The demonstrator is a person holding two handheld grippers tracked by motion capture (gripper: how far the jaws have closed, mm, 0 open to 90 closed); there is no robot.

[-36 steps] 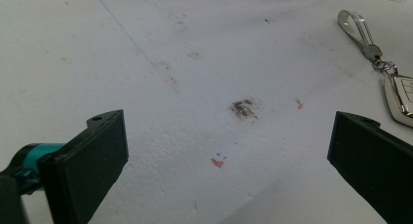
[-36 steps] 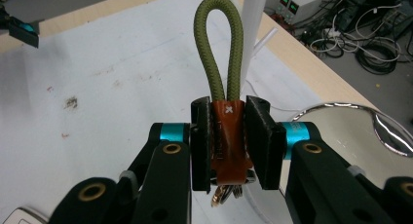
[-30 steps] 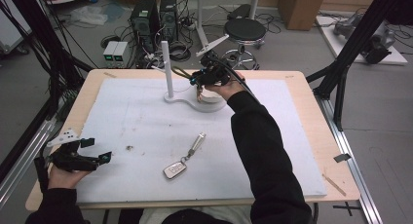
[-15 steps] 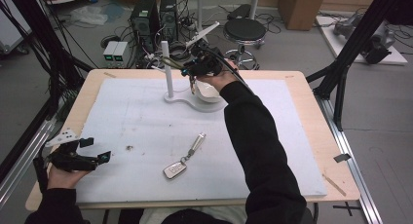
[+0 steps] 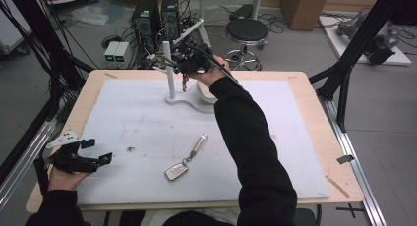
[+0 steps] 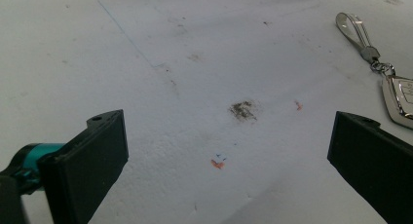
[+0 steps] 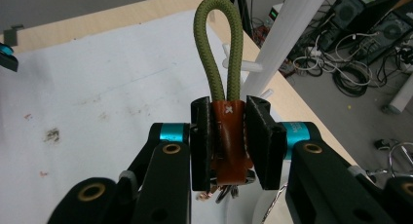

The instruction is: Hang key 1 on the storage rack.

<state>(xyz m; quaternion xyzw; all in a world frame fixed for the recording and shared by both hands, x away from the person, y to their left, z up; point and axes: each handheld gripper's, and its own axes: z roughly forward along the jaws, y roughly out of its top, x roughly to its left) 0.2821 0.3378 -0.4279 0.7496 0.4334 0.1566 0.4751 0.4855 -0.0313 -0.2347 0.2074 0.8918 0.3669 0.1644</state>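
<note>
The right gripper (image 7: 229,141) is clamped on the brown leather tab of a keyring (image 7: 229,136), with the olive cord loop (image 7: 219,48) standing free above the jaws. Holding it by the tab leaves the loop open, which looks meant for slipping over a peg (image 7: 246,65) of the white stand (image 7: 287,39) just beyond it. In the high view the same gripper (image 5: 189,64) is raised at the far side of the table, right beside the stand's post (image 5: 169,71), with keys hanging below it. The loop is near the pegs but not on one yet; I judge the hanging step is in hand. The post itself and a second short peg crowd the approach, so the loop has to be lined up with one tip.

The left gripper (image 5: 81,157) rests at the near left edge of the white mat (image 5: 123,127), jaws wide apart and holding nothing. A car key (image 5: 177,171) on a metal fob lies on the mat, near the middle, well apart from both grippers. Dark smudges mark the mat between them.
</note>
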